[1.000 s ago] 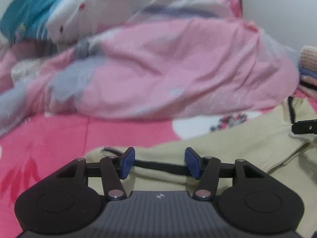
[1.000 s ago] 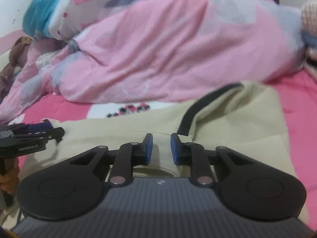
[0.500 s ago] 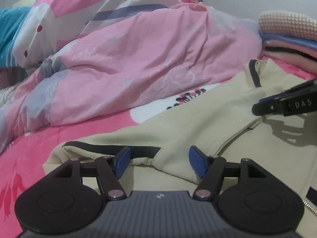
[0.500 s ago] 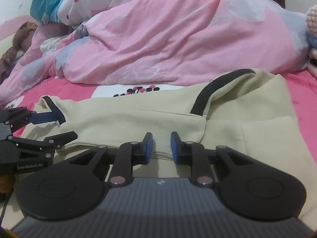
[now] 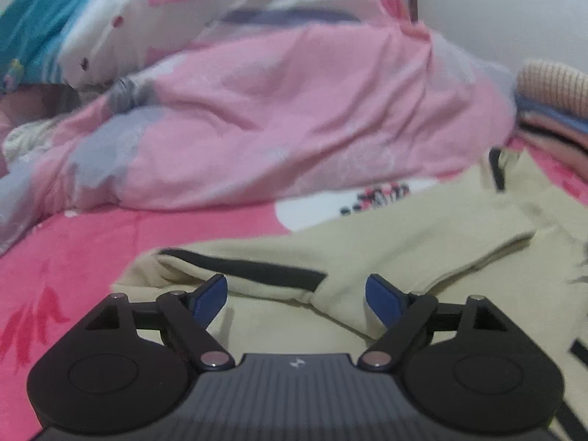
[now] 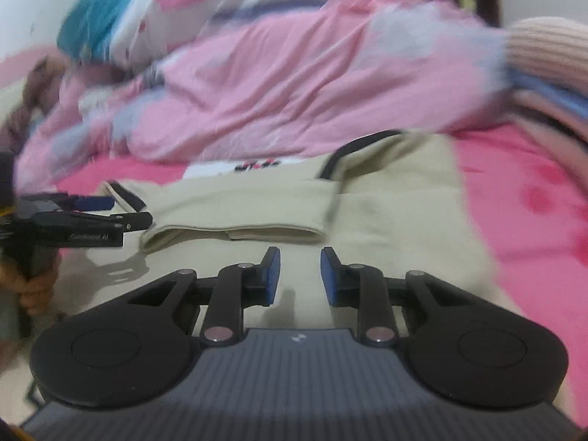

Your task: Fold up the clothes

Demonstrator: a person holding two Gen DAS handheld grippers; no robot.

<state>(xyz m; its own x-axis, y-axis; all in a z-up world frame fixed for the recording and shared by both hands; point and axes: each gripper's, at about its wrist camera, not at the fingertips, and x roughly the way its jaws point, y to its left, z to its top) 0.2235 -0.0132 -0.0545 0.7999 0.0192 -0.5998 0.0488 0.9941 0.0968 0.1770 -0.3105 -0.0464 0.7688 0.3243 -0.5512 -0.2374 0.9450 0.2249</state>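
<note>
On the bed (image 5: 73, 257), the left claw (image 5: 296, 296) has just been opening; its jaws stand wide above the beige jacket's (image 5: 404, 242) folded sleeve, pressing nothing. Only the right view shows the hand (image 6: 35, 290) holding it; its lettering is unreadable. Right claw (image 6: 299, 275): jaws slightly parted, just opening, gripping nothing. Far right, stacked clothes (image 6: 544, 70).

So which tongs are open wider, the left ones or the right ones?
The left tongs. Their blue pads have just been spreading, standing far apart over the beige jacket with nothing pinched. The right tongs show only a narrow gap.
</note>
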